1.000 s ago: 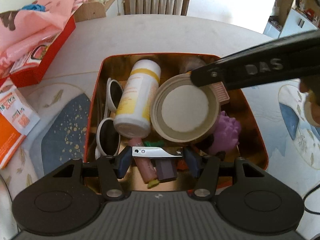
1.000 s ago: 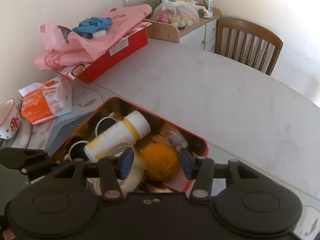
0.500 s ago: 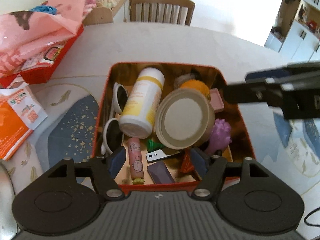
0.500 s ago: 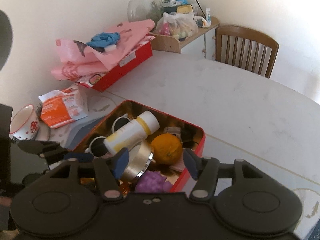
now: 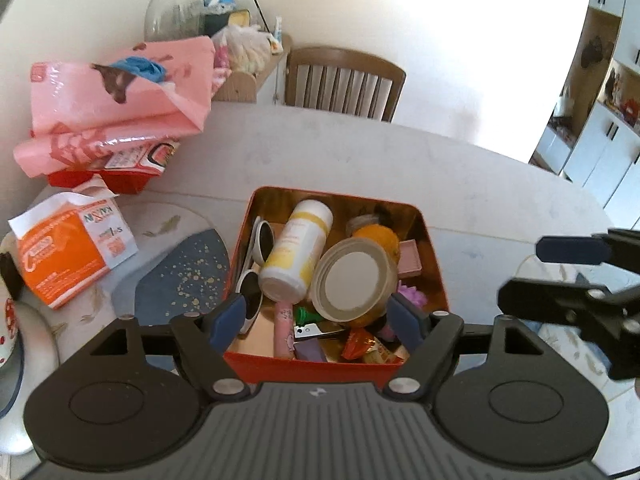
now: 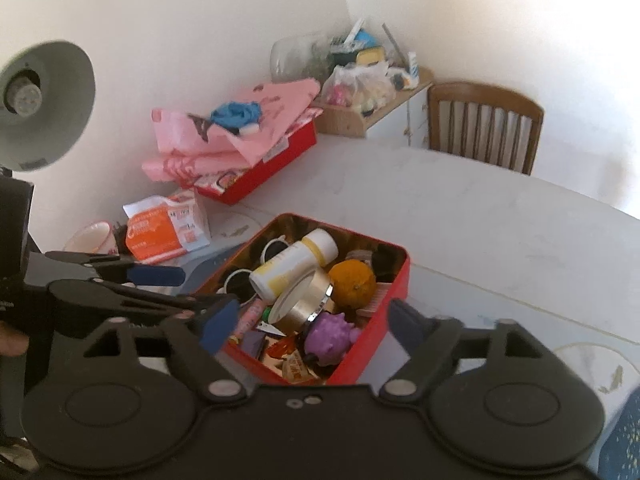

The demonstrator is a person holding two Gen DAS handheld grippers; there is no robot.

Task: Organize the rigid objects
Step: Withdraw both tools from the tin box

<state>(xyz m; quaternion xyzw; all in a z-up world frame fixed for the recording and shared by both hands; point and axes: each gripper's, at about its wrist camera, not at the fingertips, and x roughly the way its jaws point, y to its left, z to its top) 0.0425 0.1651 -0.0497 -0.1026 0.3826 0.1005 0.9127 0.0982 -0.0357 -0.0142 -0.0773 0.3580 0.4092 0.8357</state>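
Where clutter sits, red tin (image 5: pixel 320 366) (bottle (image 5: pixel 295 254), orange (image 6: pixel 353 283))

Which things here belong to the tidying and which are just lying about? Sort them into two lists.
Job: red tin, and in it the white bottle, tape roll, orange, purple toy, sunglasses.

Lying about: orange packet, pink bags, red box, cup, lamp, chair.
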